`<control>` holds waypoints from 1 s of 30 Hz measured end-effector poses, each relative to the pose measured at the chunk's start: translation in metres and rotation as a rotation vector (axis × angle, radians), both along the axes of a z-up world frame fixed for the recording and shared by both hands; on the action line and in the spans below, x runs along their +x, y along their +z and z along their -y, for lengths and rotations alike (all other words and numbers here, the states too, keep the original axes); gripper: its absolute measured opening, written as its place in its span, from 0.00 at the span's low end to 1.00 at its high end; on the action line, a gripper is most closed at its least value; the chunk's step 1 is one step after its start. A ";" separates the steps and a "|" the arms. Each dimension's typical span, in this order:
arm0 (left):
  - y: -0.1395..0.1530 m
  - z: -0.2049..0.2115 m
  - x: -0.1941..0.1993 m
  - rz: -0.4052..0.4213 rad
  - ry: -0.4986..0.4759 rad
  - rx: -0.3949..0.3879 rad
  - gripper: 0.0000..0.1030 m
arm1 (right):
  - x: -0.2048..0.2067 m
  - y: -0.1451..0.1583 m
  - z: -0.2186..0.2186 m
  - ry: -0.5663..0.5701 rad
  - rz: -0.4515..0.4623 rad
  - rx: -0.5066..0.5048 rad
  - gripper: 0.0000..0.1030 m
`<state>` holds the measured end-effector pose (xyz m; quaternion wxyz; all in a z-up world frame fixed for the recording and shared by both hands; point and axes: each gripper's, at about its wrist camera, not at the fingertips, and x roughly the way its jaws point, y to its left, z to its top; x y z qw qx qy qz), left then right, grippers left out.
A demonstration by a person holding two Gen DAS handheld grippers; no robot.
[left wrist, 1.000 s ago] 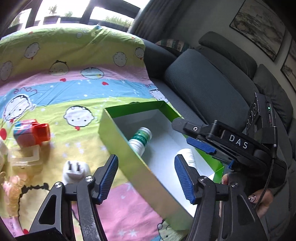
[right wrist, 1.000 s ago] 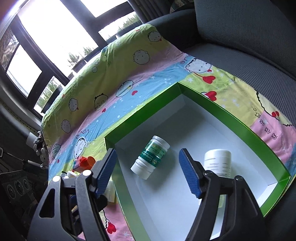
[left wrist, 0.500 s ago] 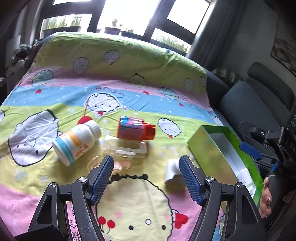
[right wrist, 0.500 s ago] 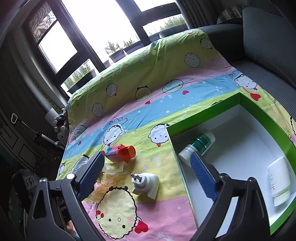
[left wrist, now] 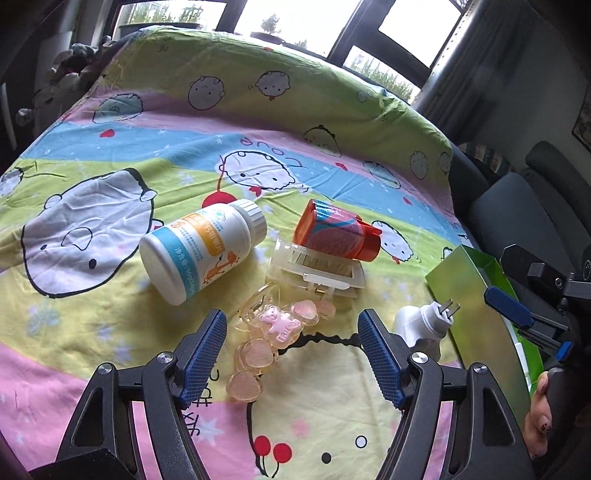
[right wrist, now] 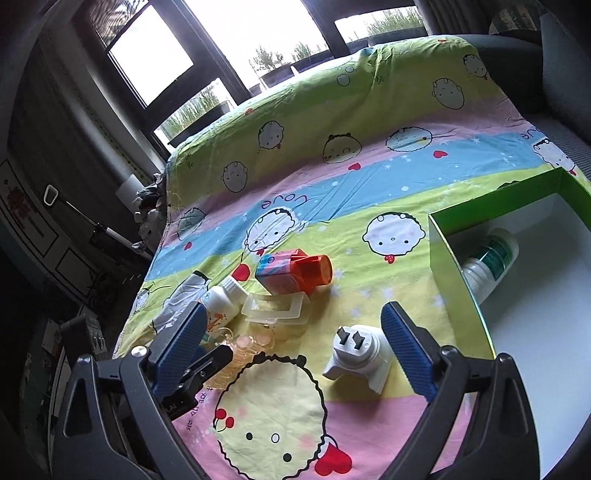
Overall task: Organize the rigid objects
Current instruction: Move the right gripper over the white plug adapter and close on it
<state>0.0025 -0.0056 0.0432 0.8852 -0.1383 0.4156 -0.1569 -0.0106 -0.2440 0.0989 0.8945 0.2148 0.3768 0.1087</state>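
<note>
On the cartoon-print sheet lie a white pill bottle (left wrist: pixel 201 249), an orange-capped container (left wrist: pixel 338 230), a clear plastic case (left wrist: pixel 316 271), a pink translucent hair clip (left wrist: pixel 275 330) and a white plug adapter (left wrist: pixel 423 325). My left gripper (left wrist: pixel 293 356) hovers open just above the hair clip, nothing between its fingers. My right gripper (right wrist: pixel 295 350) is open above the plug adapter (right wrist: pixel 358 356), which shows between its fingers without touching them. The green box (right wrist: pixel 448 264) at the right holds a green-labelled bottle (right wrist: pixel 489 260).
A dark sofa (left wrist: pixel 517 206) runs along the right, behind the green box (left wrist: pixel 469 284). Windows (right wrist: pixel 258 29) stand behind the sheet's far edge. A person's hand (left wrist: pixel 541 417) grips the right tool's handle. Clutter sits off the sheet's left edge (right wrist: pixel 147 210).
Both grippers swung left from over the green box to over the loose items on the sheet. Both sets of jaws opened wider, the right one most.
</note>
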 end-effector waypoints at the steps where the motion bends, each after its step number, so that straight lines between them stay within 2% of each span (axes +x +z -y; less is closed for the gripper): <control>1: 0.000 0.000 0.000 -0.001 0.005 -0.002 0.72 | 0.001 -0.002 -0.001 -0.002 -0.006 -0.004 0.92; 9: -0.003 -0.002 0.000 -0.016 0.078 0.008 0.72 | 0.005 -0.011 -0.010 -0.010 -0.036 -0.055 0.92; 16: -0.016 -0.009 0.004 -0.091 0.194 -0.010 0.73 | 0.008 -0.017 -0.014 -0.027 -0.060 -0.092 0.92; 22: -0.028 -0.021 0.007 -0.152 0.277 -0.092 0.73 | 0.012 -0.023 -0.015 -0.023 -0.089 -0.073 0.92; 27: -0.023 -0.021 0.004 -0.125 0.295 -0.060 0.75 | 0.013 -0.026 -0.017 -0.033 -0.101 -0.102 0.92; 30: -0.018 -0.022 0.003 -0.098 0.314 -0.003 0.76 | 0.014 -0.028 -0.019 -0.035 -0.112 -0.114 0.92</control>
